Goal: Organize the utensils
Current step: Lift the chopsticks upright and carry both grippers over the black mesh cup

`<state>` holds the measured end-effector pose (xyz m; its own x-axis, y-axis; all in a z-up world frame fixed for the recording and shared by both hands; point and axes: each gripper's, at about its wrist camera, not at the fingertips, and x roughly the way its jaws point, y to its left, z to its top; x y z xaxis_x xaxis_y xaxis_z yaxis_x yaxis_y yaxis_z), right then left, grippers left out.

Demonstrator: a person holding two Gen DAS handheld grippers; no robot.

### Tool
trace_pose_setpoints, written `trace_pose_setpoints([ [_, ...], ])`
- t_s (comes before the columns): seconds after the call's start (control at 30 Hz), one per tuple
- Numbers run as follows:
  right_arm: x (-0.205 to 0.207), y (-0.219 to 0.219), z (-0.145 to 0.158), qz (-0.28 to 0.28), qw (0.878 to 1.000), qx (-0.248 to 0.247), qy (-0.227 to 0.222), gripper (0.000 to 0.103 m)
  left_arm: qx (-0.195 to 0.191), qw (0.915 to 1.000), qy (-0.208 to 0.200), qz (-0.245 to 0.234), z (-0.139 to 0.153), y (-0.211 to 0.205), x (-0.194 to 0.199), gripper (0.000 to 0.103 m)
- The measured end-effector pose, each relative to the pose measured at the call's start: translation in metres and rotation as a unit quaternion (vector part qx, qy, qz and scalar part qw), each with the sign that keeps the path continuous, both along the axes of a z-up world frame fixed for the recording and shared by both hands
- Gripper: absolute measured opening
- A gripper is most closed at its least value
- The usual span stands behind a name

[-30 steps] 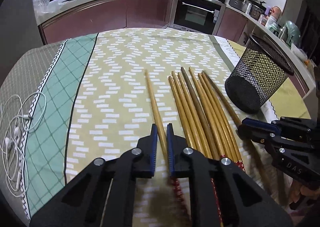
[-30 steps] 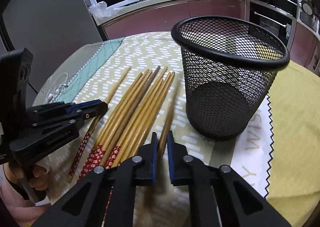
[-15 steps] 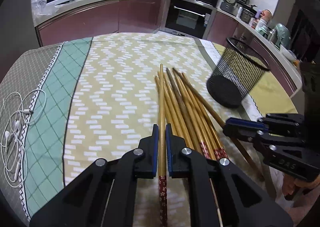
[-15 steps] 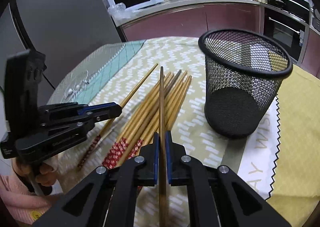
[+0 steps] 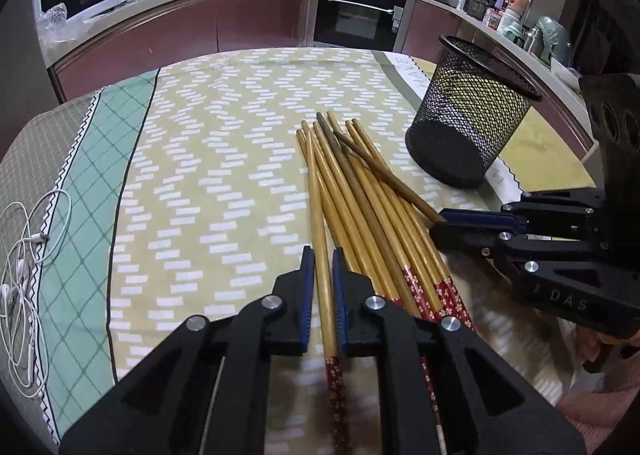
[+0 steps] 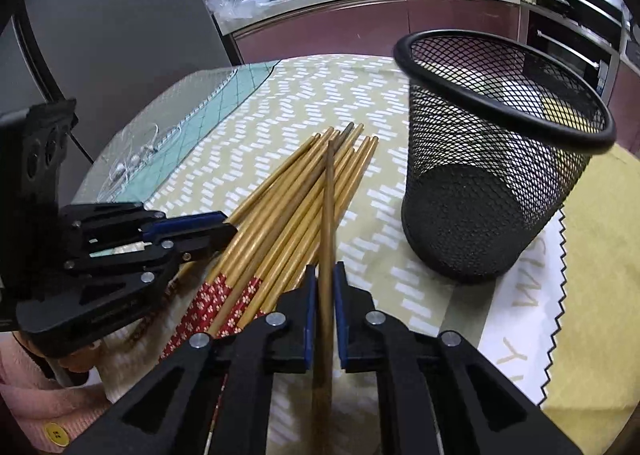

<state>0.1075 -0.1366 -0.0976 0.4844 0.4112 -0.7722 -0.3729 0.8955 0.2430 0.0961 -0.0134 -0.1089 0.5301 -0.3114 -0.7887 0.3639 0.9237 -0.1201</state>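
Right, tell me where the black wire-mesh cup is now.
The black wire-mesh cup stands upright on the patterned tablecloth, at the right of both wrist views, just right of the bundle of wooden chopsticks and beyond the right gripper.

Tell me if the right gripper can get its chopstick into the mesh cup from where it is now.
Probably yes. The right gripper is shut on a dark chopstick, and the mesh cup stands upright just beside it, mouth open, apparently empty. Nothing lies between them; the left gripper is off on the other side.

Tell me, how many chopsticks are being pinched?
2: a light chopstick in the left gripper, a darker chopstick in the right gripper. The rest lie loose in the pile.
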Motion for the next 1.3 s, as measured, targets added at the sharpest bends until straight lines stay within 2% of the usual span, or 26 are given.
trace_pose_setpoints([
  [0.23, -0.017, -0.011, 0.027, 0.009, 0.998, 0.032, -0.048, 0.006, -0.016, 0.9998, -0.013, 0.001, 0.016, 0.003, 0.000, 0.008],
  [0.43, -0.033, -0.029, 0.068, 0.003, 0.991, 0.057, -0.121, 0.006, -0.056, 0.9970, -0.052, -0.015, 0.059, 0.009, -0.009, 0.008],
  [0.67, -0.048, -0.056, 0.100, -0.013, 0.981, 0.079, -0.174, 0.006, -0.106, 0.9874, -0.108, -0.047, 0.115, 0.016, -0.025, 0.007],
  [0.87, -0.045, -0.066, 0.123, -0.012, 0.976, 0.080, -0.204, 0.006, -0.142, 0.9776, -0.147, -0.049, 0.152, 0.012, -0.030, 0.007],
  [1.1, -0.039, -0.079, 0.161, -0.015, 0.966, 0.082, -0.245, 0.006, -0.167, 0.9671, -0.183, -0.056, 0.186, -0.011, -0.016, 0.007],
  [1.3, -0.024, -0.100, 0.179, -0.038, 0.959, 0.086, -0.266, 0.006, -0.181, 0.9589, -0.206, -0.074, 0.202, -0.036, 0.002, 0.007],
])
